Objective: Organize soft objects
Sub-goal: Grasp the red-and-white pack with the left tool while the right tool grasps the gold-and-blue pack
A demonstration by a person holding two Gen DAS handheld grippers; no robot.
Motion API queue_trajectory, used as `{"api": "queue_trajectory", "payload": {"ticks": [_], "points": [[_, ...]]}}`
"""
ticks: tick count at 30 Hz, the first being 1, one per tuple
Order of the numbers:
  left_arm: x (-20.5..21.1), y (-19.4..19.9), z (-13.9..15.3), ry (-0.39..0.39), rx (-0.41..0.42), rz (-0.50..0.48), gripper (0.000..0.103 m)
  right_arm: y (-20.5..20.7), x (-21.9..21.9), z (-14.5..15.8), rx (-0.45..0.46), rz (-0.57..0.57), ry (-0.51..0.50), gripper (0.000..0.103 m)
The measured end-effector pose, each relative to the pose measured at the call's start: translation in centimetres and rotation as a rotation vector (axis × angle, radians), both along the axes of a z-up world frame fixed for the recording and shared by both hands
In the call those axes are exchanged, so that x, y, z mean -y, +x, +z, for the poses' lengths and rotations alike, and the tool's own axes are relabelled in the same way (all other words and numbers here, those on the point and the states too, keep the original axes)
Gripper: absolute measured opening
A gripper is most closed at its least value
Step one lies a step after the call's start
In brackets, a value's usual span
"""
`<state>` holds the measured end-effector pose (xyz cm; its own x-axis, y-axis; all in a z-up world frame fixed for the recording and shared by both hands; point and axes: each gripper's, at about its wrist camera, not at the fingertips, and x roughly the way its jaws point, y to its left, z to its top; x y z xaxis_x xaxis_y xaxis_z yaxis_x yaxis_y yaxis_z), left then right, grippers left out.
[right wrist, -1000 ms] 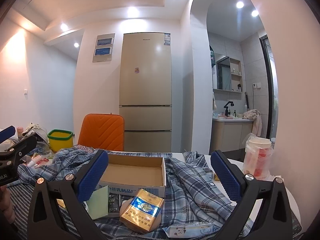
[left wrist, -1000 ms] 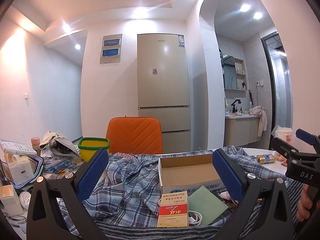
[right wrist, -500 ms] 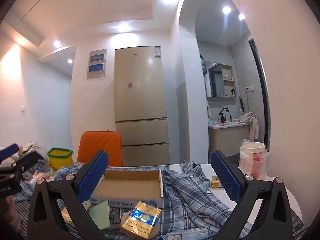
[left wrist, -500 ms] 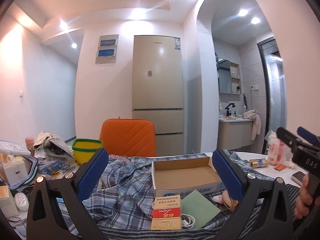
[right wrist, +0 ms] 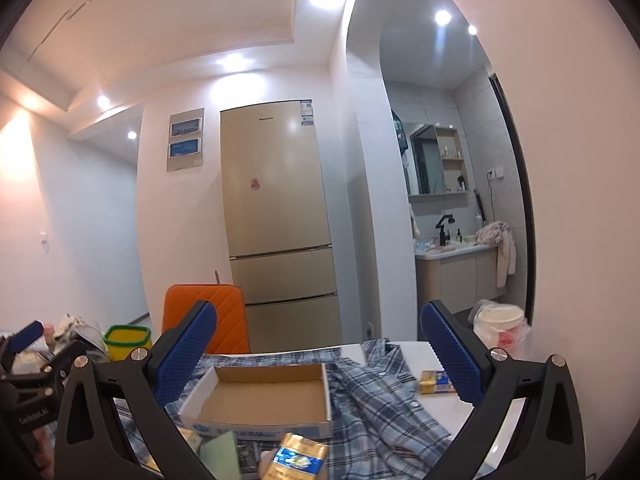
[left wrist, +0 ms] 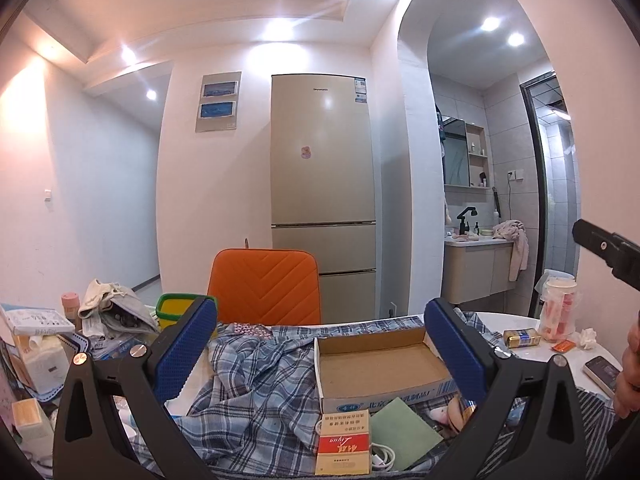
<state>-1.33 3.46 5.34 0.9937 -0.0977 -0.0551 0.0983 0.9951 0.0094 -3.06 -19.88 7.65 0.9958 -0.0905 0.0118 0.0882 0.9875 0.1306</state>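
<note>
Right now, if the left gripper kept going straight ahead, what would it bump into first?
Probably the orange chair behind the table. The open left gripper points level, so it looks set to pass over the plaid shirt and cardboard box, though height is hard to judge.

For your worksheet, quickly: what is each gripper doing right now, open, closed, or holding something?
Left gripper: open, holding nothing, above the plaid shirt.
Right gripper: open, holding nothing, above the cardboard box.

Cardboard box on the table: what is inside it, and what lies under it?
The cardboard box looks empty, showing a bare brown floor. It rests on the plaid shirt; the table beneath is covered there.
</note>
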Motion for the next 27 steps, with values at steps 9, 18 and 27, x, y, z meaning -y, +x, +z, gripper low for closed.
{"api": "queue_trajectory", "payload": {"ticks": [9,18,27], "points": [[0.1,1.2,-2.6,-0.008,0.003,0.029,0.103,2.5,-1.1,-3.1,-0.065,-0.054,-0.005,0.103],[1.4,5.1,-5.4,0.049,-0.215,-0.033,0.101,5.8,-1.0,-6.3,-0.237,-0.022,0.026,0.103],[1.2,7.5,-7.1,0.009,-0.411,-0.086,0.091,9.1,-0.7,-8.9,-0.432,0.044,0.069,0.095]]}}
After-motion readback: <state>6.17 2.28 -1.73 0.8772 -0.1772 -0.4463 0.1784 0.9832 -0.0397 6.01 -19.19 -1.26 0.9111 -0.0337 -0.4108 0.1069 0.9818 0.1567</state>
